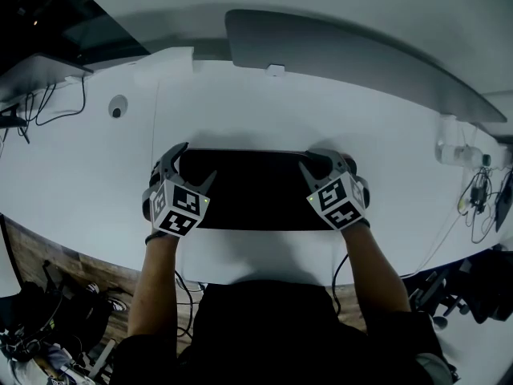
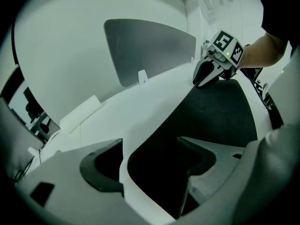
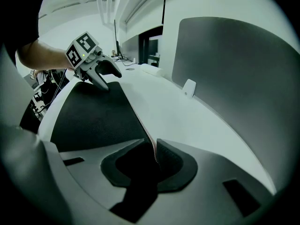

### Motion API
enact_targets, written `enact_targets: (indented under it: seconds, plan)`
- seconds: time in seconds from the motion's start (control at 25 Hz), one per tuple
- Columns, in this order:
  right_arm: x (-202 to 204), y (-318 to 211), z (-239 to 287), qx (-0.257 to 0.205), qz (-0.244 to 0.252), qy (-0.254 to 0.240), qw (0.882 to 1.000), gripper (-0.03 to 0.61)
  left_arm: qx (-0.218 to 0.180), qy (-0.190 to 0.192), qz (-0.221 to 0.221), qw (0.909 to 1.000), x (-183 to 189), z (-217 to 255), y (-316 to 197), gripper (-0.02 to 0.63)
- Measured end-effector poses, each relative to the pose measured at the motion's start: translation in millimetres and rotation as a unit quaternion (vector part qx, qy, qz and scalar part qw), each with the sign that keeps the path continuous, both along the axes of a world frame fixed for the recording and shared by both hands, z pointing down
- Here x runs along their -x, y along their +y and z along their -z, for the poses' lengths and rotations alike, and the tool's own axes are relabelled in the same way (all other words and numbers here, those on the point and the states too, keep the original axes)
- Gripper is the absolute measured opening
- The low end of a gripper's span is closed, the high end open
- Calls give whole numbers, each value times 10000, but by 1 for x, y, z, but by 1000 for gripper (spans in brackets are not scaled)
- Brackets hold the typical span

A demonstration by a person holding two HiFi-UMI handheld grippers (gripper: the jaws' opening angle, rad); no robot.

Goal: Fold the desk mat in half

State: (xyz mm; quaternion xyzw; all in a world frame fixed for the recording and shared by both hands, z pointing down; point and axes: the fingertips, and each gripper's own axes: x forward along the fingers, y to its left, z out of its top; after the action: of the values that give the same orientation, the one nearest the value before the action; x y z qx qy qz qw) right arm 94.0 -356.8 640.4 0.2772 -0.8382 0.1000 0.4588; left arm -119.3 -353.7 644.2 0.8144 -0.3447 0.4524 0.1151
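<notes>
Head view: black desk mat (image 1: pixel 252 191) lies mid-frame on the white desk (image 1: pixel 240 103), its far corners hidden under both marker cubes. Left gripper view: left gripper (image 2: pixel 151 146) is released, jaws wide, with the mat's edge loose between them. Right gripper view: right gripper (image 3: pixel 154 146) is clenched on the mat's edge, with the pinched part buried.

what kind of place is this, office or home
Probably an office or lab workstation: a long white desk with a grey divider screen along its back, a cable port and loose cables.
</notes>
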Motion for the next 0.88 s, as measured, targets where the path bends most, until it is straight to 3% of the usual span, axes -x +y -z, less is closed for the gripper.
enact_targets:
  seconds: [0.12,0.28,0.52,0.88]
  plan:
    - [-2,-1,1,-14,-45,34,10000,91,-122,-88,-28,9999,0,1,0,342]
    - [-2,-8,26,-445,-120,-87,9989,104,-205,-238,16,9995,4,3,1,342]
    - [-2,18,56,-704,-179,-332,9968,100,-390,190,353,9984,10,26,1,341]
    - [3,88,65,-512,-319,-548,9967,60,-335,697,346,9964,1,48,53,341]
